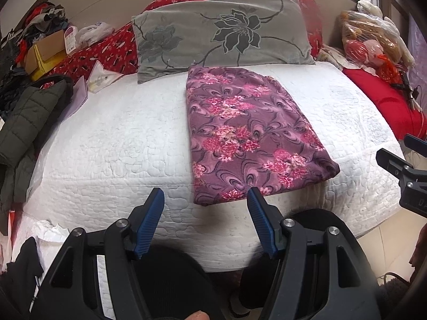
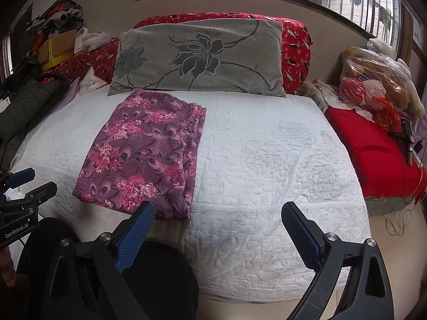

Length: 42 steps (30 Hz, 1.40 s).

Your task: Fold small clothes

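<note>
A purple garment with pink flowers (image 1: 248, 133) lies folded into a long rectangle on the white quilted bed (image 1: 120, 144), its far end against the pillow. My left gripper (image 1: 205, 200) hovers just short of the garment's near edge, open, nothing between its blue pads. In the right wrist view the same garment (image 2: 144, 154) lies left of centre, layered edges along its right side. My right gripper (image 2: 217, 209) hangs above the bed's (image 2: 267, 186) near edge, open wide and empty, its left pad near the garment's near right corner. Each gripper shows at the edge of the other's view.
A grey flowered pillow (image 1: 221, 37) leans on a red bolster (image 1: 106, 53) at the head. A dark green jacket (image 1: 29, 122) lies at the left edge. Bagged plush toys (image 2: 373, 80) sit on a red cushion (image 2: 373, 154) at right. Dark-trousered knees (image 1: 165, 280) are below the grippers.
</note>
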Each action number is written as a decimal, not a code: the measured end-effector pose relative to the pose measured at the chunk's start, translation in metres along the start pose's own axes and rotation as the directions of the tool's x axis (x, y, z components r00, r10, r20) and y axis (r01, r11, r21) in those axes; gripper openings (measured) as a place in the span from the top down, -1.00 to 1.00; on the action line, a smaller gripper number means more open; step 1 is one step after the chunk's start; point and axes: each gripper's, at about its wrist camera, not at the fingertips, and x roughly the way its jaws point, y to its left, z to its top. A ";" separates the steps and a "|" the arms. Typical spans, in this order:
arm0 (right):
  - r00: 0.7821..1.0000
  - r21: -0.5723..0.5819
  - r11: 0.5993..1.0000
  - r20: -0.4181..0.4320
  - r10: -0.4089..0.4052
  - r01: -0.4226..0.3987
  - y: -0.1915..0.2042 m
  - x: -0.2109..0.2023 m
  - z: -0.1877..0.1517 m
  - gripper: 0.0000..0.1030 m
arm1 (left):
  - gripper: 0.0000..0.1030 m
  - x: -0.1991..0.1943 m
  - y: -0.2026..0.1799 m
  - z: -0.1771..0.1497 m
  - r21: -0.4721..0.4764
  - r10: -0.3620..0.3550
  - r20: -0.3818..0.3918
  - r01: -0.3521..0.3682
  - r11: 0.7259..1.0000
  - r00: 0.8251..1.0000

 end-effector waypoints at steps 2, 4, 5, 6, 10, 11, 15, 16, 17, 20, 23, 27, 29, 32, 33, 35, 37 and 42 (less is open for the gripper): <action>1.000 -0.001 1.000 0.001 -0.001 0.001 0.000 -0.001 -0.001 -0.88 | -0.24 -0.001 -0.002 -0.001 0.010 -0.007 0.001 0.007 1.000 1.000; 1.000 0.001 1.000 0.001 -0.002 0.002 -0.001 -0.002 -0.001 -0.89 | -0.24 -0.002 -0.004 -0.003 0.015 -0.015 -0.001 0.015 1.000 1.000; 1.000 0.002 1.000 -0.001 -0.001 0.001 -0.001 -0.002 -0.002 -0.89 | -0.24 -0.002 -0.004 -0.003 0.017 -0.020 -0.002 0.020 1.000 1.000; 1.000 0.004 1.000 -0.001 -0.001 0.001 -0.001 -0.002 -0.002 -0.89 | -0.24 -0.003 -0.004 -0.003 0.017 -0.024 -0.003 0.024 1.000 1.000; 1.000 0.010 1.000 -0.004 0.001 -0.001 -0.001 -0.003 -0.002 -0.89 | -0.24 -0.003 -0.002 -0.004 0.007 -0.035 -0.007 0.035 0.999 0.999; 1.000 0.010 1.000 -0.003 0.001 -0.001 0.000 -0.003 -0.003 -0.89 | -0.24 -0.003 -0.002 -0.004 0.003 -0.041 -0.009 0.041 0.999 0.999; 1.000 0.005 1.000 -0.005 0.001 -0.001 0.001 -0.002 -0.003 -0.89 | -0.24 -0.003 -0.003 -0.005 0.007 -0.053 -0.007 0.053 0.999 0.999; 1.000 0.003 1.000 -0.007 0.000 0.000 0.002 -0.002 -0.003 -0.89 | -0.24 -0.003 -0.003 -0.006 0.010 -0.057 -0.008 0.057 0.998 0.998; 1.000 0.002 1.000 -0.009 -0.001 0.001 0.002 -0.002 -0.003 -0.89 | -0.24 -0.003 -0.004 -0.006 0.011 -0.061 -0.009 0.061 0.998 0.998; 1.000 0.002 1.000 -0.011 -0.002 0.002 0.004 -0.002 -0.004 -0.89 | -0.24 -0.002 -0.006 -0.006 0.015 -0.066 -0.011 0.066 0.998 0.998; 1.000 0.002 1.000 -0.013 -0.003 0.003 0.004 -0.001 -0.004 -0.89 | -0.24 -0.002 -0.008 -0.007 0.020 -0.069 -0.017 0.069 0.997 0.997; 1.000 0.004 1.000 -0.017 -0.003 0.003 0.005 0.000 -0.005 -0.89 | -0.24 -0.002 -0.012 -0.007 0.028 -0.078 -0.023 0.078 0.997 0.997; 1.000 0.004 1.000 -0.020 -0.003 0.003 0.005 0.000 -0.005 -0.89 | -0.24 -0.002 -0.015 -0.007 0.034 -0.082 -0.025 0.083 0.996 0.996; 1.000 0.006 1.000 -0.022 -0.003 0.003 0.005 0.001 -0.006 -0.89 | -0.24 -0.002 -0.020 -0.008 0.048 -0.088 -0.030 0.089 0.995 0.996; 1.000 0.007 1.000 -0.024 -0.002 0.002 0.004 0.001 -0.006 -0.89 | -0.24 -0.002 -0.022 -0.008 0.051 -0.092 -0.032 0.093 0.994 0.995; 1.000 0.009 1.000 -0.027 -0.002 0.002 0.004 0.002 -0.007 -0.89 | -0.24 -0.002 -0.025 -0.008 0.056 -0.097 -0.032 0.099 0.994 0.995; 1.000 0.013 1.000 -0.030 -0.002 0.003 0.003 0.003 -0.007 -0.89 | -0.24 -0.003 -0.027 -0.008 0.058 -0.101 -0.020 0.102 0.993 0.995; 0.999 0.023 1.000 -0.036 -0.003 0.004 0.001 0.005 -0.008 -0.89 | -0.25 -0.003 -0.032 -0.007 0.069 -0.096 -0.020 0.097 0.993 0.995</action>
